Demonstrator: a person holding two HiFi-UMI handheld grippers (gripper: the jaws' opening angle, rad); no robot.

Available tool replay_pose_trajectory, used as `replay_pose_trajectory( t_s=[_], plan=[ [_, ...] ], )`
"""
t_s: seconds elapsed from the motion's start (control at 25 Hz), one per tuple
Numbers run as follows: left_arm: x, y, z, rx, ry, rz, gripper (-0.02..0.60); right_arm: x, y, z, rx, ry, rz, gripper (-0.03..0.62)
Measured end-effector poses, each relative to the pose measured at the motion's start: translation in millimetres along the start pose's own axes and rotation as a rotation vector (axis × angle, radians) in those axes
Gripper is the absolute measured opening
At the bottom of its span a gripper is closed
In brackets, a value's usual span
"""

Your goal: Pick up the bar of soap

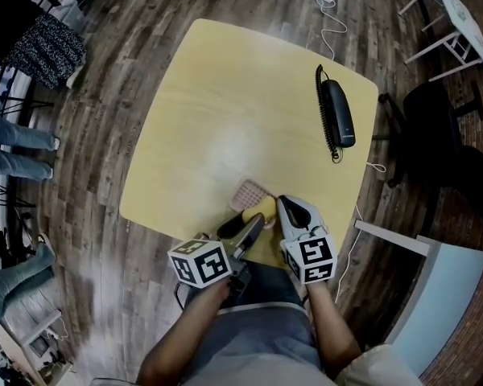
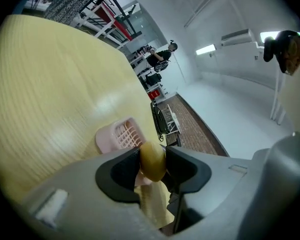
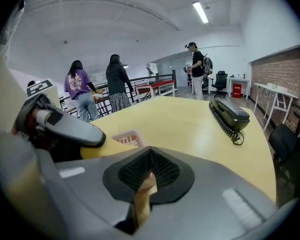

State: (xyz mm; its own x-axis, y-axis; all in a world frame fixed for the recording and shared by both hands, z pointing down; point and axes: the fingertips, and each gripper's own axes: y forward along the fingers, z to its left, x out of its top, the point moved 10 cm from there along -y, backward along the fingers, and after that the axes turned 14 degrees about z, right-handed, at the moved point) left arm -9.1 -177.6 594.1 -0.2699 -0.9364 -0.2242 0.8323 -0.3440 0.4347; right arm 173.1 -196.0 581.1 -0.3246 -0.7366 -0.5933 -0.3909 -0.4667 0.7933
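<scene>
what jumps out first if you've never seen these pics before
The yellow bar of soap stands out first, clamped between the jaws of the left hand-held gripper at the near edge of the pale yellow table. Just beyond it lies a pink latticed soap dish. A black telephone with a coiled cord sits alone at the table's far right.

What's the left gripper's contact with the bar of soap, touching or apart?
Touching. The left gripper view shows the bar of soap wedged in the left gripper, both pads against it.
</scene>
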Motion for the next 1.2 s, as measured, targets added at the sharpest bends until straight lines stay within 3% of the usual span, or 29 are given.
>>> replay_pose_trajectory(
  t_s=[0.16, 0.4, 0.6, 0.96, 1.2],
  plan=[
    [3, 9, -6, 0.037, 0.032, 0.003, 0.169, -3, 0, -5, 0.012, 0.016, -0.011, -0.002],
    [10, 19, -17, 0.123, 0.143, 0.111, 0.167, -3, 0, -10, 0.023, 0.051, -0.027, -0.002],
    [11, 18, -14, 0.096, 0.154, 0.083, 0.16, -3, 2, -11, 0.035, 0.054, -0.035, 0.0],
    [13, 8, -13, -0.006, 0.092, -0.016, 0.158, 8, -6, -11, 0.045, 0.075, -0.082, 0.0],
    [24, -3, -26, -0.028, 0.14, -0.052, 0.158, 29, -24, -6, 0.054, 0.04, -0.132, 0.0]
  ],
)
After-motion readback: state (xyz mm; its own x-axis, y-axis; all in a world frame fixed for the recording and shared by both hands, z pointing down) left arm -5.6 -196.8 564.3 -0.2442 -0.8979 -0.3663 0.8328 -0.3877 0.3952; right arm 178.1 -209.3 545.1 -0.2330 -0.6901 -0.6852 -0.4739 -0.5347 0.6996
